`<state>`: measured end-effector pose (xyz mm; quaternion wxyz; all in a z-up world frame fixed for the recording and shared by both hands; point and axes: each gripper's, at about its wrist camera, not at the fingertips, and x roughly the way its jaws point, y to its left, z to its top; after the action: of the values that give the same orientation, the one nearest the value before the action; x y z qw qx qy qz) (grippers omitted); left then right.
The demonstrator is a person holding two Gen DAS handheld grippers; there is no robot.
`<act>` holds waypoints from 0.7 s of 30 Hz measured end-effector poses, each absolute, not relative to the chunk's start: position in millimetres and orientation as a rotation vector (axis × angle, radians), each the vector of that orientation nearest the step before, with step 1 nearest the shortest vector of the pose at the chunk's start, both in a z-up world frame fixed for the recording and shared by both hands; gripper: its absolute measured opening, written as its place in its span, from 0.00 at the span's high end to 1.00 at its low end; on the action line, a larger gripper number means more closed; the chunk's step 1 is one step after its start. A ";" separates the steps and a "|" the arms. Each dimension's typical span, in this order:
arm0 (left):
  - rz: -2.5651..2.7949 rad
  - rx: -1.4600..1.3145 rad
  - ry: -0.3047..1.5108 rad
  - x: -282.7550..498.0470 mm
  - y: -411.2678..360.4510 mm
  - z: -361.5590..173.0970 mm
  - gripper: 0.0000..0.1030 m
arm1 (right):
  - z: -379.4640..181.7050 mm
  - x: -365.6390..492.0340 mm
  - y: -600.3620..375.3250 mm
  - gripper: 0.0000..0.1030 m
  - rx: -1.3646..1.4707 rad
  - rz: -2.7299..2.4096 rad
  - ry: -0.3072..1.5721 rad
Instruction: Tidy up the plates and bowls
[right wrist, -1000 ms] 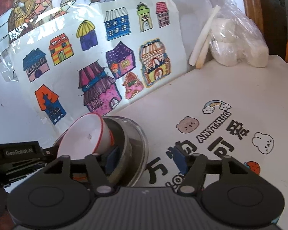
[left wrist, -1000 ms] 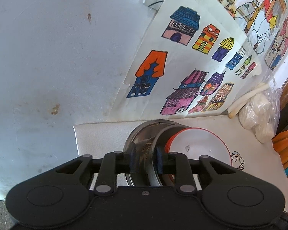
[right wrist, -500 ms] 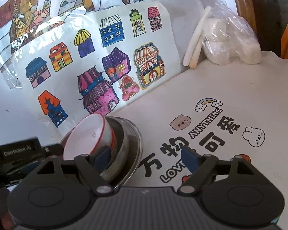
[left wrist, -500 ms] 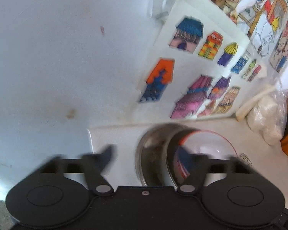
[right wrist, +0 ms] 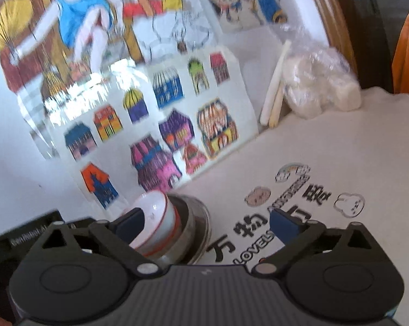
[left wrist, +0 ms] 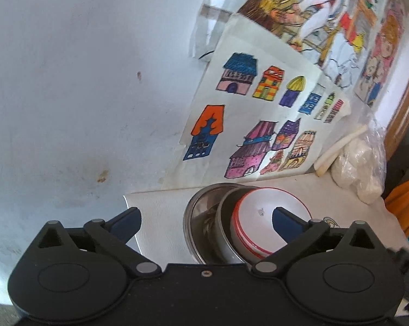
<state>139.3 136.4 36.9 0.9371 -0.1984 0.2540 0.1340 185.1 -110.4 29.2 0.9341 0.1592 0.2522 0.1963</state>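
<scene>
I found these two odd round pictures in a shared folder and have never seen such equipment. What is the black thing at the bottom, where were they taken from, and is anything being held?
The black shape is a hand-held gripper; a person carries one in each hand, with a wide-angle camera on each looking along its two fingers. One picture is from the left gripper, the other from the right gripper. Both have just been opening, stand wide open and hold nothing. In front of them stands a nested stack: a white bowl with a red rim inside metal bowls, on a white printed table cover. Behind are children's drawings of houses and a plastic bag of white lumps.
</scene>
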 end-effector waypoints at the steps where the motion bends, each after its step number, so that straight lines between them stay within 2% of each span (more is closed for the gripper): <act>1: 0.274 -0.393 0.514 136.8 134.4 38.2 0.01 | 31.0 181.8 -113.6 0.00 0.328 0.400 0.499; 17: 0.219 -0.297 0.435 82.2 102.0 50.5 0.01 | 50.6 93.2 -148.7 0.00 0.205 0.358 0.279; 21: 0.194 -0.271 0.419 66.5 93.3 48.7 0.01 | 47.3 73.1 -152.4 0.00 0.198 0.349 0.272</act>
<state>66.5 93.3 48.7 0.9643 -0.1339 0.2072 0.0960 73.1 -152.4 47.3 0.9708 0.0979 0.1348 0.1729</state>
